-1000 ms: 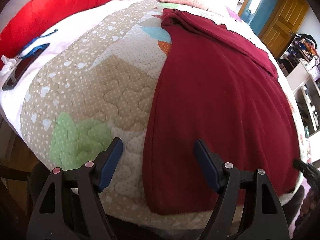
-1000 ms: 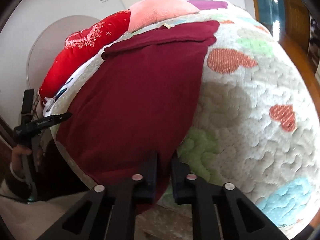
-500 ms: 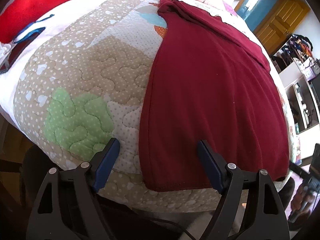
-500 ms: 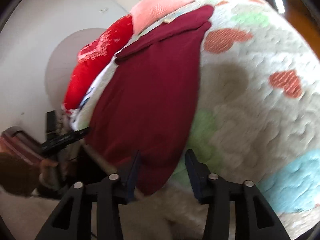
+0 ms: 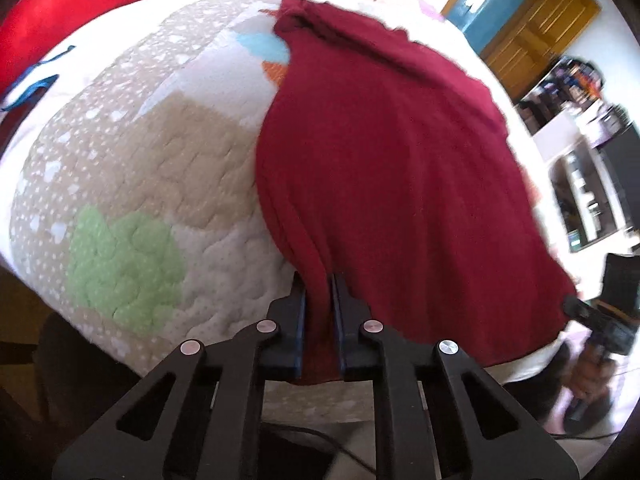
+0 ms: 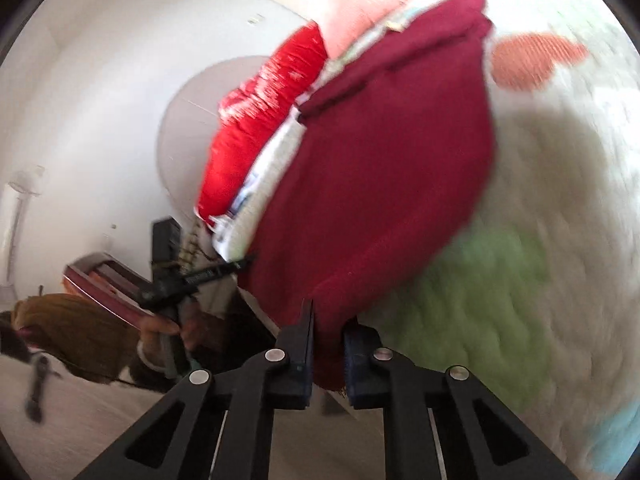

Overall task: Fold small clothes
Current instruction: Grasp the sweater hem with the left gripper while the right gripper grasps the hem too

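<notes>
Grippers [image 5: 318, 300] [image 6: 328, 332] pinch maroon garment [image 5: 392, 168] near hem corners.

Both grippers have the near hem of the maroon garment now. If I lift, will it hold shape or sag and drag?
The maroon garment will likely sag between the left gripper and right gripper: the pinched cloth already bunches into soft folds. It looks thin and light. Its far end may drag on the textured quilt rather than slide freely.

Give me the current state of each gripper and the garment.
Left gripper: shut on the maroon garment's near-left corner.
Right gripper: shut on its near-right corner.
Maroon garment: spread on the quilt, near hem pinched, far end bunched.
</notes>
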A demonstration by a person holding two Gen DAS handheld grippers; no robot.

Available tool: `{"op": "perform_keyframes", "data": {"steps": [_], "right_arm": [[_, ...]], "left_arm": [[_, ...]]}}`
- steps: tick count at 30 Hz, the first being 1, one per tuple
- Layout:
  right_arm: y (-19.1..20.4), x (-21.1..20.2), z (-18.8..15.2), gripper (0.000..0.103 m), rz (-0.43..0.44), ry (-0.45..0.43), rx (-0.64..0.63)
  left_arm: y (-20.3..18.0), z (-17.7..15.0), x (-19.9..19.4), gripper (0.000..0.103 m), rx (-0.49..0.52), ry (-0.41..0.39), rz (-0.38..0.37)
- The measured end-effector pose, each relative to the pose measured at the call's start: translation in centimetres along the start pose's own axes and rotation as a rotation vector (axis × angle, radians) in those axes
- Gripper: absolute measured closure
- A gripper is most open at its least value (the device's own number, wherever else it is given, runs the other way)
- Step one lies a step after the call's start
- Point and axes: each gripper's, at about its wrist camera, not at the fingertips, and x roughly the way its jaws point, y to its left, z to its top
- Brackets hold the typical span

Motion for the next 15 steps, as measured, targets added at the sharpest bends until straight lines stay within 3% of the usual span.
{"op": "perform_keyframes", "data": {"steps": [3,7,10,15], "right_arm": [[1.4,-0.3,2.3,0.092,0.027,-0.056,-0.044],[1.9,-1.4,7.1,0.092,0.036,-0.154,-0.086],[1.4,-1.6,12.0,0.092,0.014,-0.251,-0.107],[-0.7,-1.0,19.5,0.092,-0.041,-0.337,-0.095]], "left_arm": [[-0.1,2.3,-1.5,0.093,-0.005,-0.045,-0.062],[-0.4,7.8,-2.0,0.093,-0.017,-0.121,-0.133],[-1.2,13.6,-1.1,0.093,0.007,-0.204,-0.141],[-2.6,21.9,1.8,0.093,0.000,-0.262,-0.133]]}}
